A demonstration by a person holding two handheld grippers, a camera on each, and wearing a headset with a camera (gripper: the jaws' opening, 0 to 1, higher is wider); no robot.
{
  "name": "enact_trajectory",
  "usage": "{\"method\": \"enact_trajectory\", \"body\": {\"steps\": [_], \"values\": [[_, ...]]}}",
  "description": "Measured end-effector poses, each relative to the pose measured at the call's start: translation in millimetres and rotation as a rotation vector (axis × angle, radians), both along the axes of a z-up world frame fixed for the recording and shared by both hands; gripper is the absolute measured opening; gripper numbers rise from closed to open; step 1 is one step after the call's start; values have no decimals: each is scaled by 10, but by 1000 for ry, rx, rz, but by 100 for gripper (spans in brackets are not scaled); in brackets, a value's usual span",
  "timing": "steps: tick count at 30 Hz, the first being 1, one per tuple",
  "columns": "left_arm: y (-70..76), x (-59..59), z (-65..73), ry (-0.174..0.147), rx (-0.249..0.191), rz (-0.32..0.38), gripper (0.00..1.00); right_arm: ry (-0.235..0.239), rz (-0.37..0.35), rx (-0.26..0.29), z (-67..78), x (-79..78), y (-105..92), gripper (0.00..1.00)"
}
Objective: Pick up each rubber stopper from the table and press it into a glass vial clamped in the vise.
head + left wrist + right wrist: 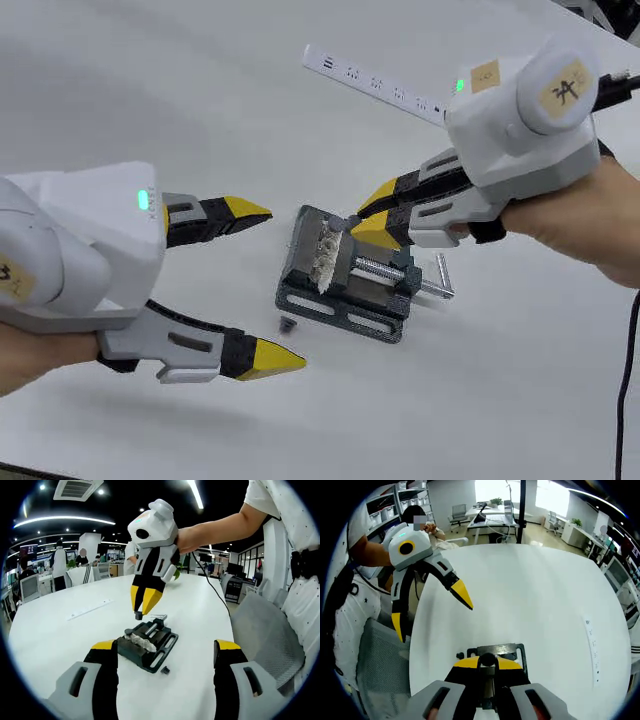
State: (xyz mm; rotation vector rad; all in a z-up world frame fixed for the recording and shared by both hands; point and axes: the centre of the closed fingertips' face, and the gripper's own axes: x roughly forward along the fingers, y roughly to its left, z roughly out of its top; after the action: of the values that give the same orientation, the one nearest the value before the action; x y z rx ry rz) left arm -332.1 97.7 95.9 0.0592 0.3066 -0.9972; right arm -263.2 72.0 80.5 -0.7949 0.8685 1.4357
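Above the vise (345, 290), right gripper (358, 222) pinches a stopper (138, 615); next step probably needs alignment over a vial (326, 255). Left gripper (286, 285) spread, idle.

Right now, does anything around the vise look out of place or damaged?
Nothing looks broken or spilled. One small dark stopper lies loose on the table beside the base of the vise; the right gripper holds a second stopper over the vise. The clamped vials are too blurred to judge.
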Motion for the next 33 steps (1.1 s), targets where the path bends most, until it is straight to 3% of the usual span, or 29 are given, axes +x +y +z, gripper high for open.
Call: {"method": "enact_trajectory", "body": {"steps": [11,18,33], "values": [[16,28,-70,4,1,4,87,-20,19,-85,-353,95,-4,5],[17,23,-92,6,-4,3,91,-22,32,-107,-465,97,-7,5],[40,16,-122,15,-14,11,91,-22,46,-129,-535,105,-35,5]]}}
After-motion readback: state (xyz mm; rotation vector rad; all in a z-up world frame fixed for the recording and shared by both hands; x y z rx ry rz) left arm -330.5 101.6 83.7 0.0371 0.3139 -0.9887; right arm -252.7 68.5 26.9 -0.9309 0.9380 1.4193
